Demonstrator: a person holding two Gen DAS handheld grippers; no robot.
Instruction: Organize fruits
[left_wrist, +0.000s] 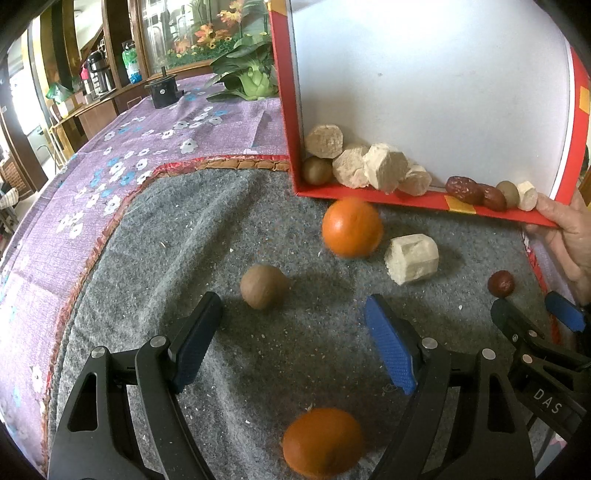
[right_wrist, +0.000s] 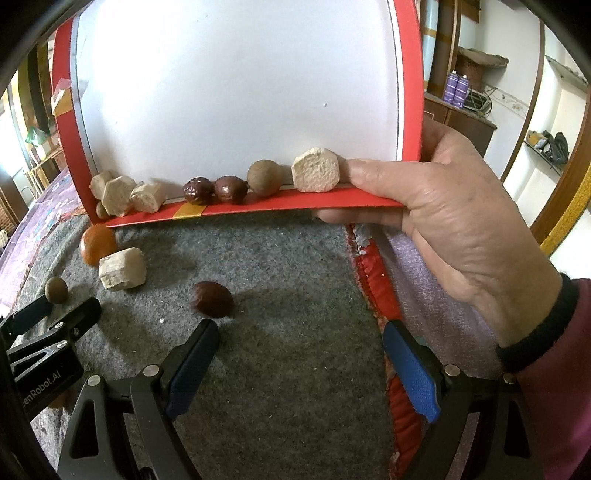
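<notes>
Box (right_wrist: 410, 92) tipped, fruits (right_wrist: 229, 189) inside.

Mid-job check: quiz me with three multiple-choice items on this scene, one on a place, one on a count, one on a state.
1. Where is the near orange?
A. on the grey mat between the left gripper's fingers
B. inside the box
C. on the purple cloth

2. How many oranges lie on the mat?
A. one
B. two
C. four

3. How is the red box held?
A. flat on the mat
B. closed
C. tilted up by a bare hand

Key: A, it sits low between the left gripper fingers; B, a second orange lies near the box edge; C, the hand grips its lower edge.
</notes>
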